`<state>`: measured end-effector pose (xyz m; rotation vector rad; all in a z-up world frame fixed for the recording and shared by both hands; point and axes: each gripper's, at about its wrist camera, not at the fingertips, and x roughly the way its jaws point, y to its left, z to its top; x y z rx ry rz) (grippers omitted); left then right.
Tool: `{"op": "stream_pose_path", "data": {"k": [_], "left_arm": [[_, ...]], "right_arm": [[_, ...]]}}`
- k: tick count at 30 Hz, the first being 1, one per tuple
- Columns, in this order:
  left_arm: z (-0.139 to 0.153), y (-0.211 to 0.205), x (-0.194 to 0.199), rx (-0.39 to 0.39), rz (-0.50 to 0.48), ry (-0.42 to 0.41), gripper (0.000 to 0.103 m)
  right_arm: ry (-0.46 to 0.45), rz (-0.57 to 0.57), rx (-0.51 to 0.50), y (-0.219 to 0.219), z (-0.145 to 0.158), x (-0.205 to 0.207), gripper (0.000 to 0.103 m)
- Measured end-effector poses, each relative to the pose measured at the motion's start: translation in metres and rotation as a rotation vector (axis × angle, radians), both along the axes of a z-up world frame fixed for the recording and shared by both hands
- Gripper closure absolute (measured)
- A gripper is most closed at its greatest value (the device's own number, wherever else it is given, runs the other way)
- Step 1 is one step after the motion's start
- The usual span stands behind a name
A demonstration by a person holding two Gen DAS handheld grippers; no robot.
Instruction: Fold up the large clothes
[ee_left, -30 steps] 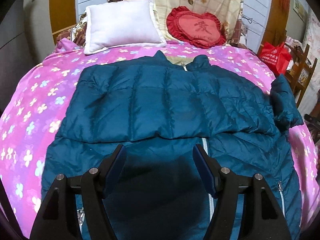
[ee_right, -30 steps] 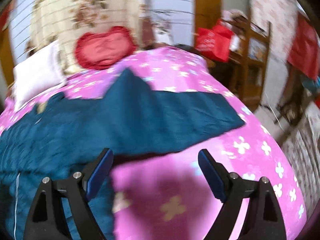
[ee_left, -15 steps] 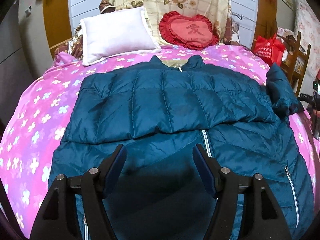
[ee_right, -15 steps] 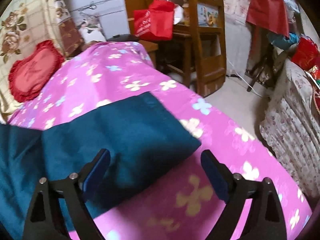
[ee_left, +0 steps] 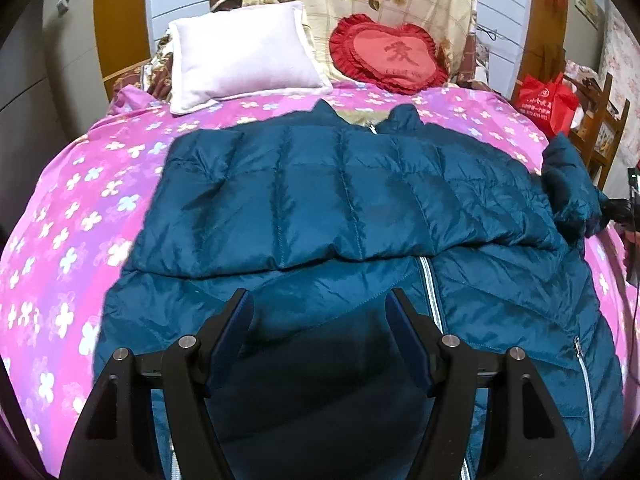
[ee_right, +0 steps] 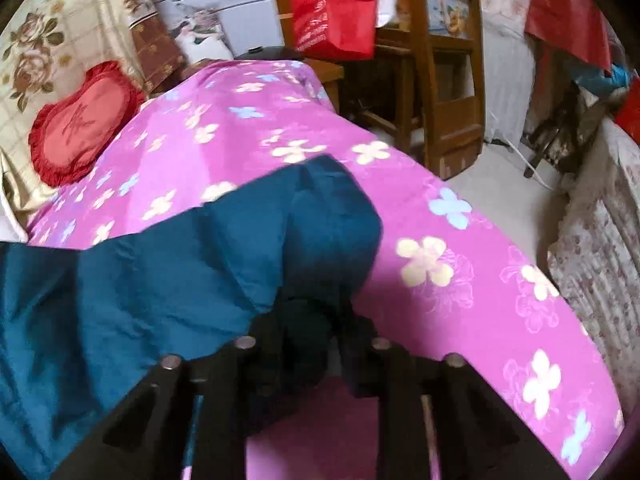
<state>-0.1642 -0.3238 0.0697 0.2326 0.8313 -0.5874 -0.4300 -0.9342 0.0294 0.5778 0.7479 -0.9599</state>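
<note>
Teal quilted down jacket [ee_left: 344,208] lies spread on the bed, filling the centre and lower part of the left wrist frame; collar toward the top, silver zip running down right of centre. One sleeve folded flat across the chest from the left. The other sleeve [ee_right: 280,236] bunched at the right edge of that frame, near the bed's side

Left gripper [ee_left: 320,320] at lower centre, jaws spread wide, hovering over the jacket's lower front; no fabric between the pads

Right gripper [ee_right: 308,344] at lower centre of the right wrist frame, jaws just closed and now pressed together on the end of the sleeve; dark fabric bunches up between the fingers, the cuff puffing out above them. Rest of the sleeve trails off to the lower left of that frame

Pink flowered bedcover [ee_left: 68,216] under everything. White pillow [ee_left: 240,56] at upper left, red heart-shaped cushion [ee_left: 390,58] upper centre, both against a rose-print cloth at the head of the bed. Red bag [ee_right: 340,20] on wooden furniture at top centre of the right wrist frame, beyond the bed's corner
</note>
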Motion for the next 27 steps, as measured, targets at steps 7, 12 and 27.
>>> {"op": "stream_pose_path", "data": {"k": [7,12,27], "left_arm": [[0.015,0.017,0.009,0.010,0.062,-0.017,0.052],[0.026,0.031,0.018,-0.016,0.101,0.001,0.052],[0.040,0.069,0.040,-0.051,0.185,-0.015,0.052]], "right_arm": [[-0.141,0.123,-0.076,0.060,0.077,-0.007,0.084],[-0.245,0.239,-0.075,0.100,0.126,0.009,0.084],[-0.317,0.636,-0.074,0.269,0.202,0.164,0.084]]}}
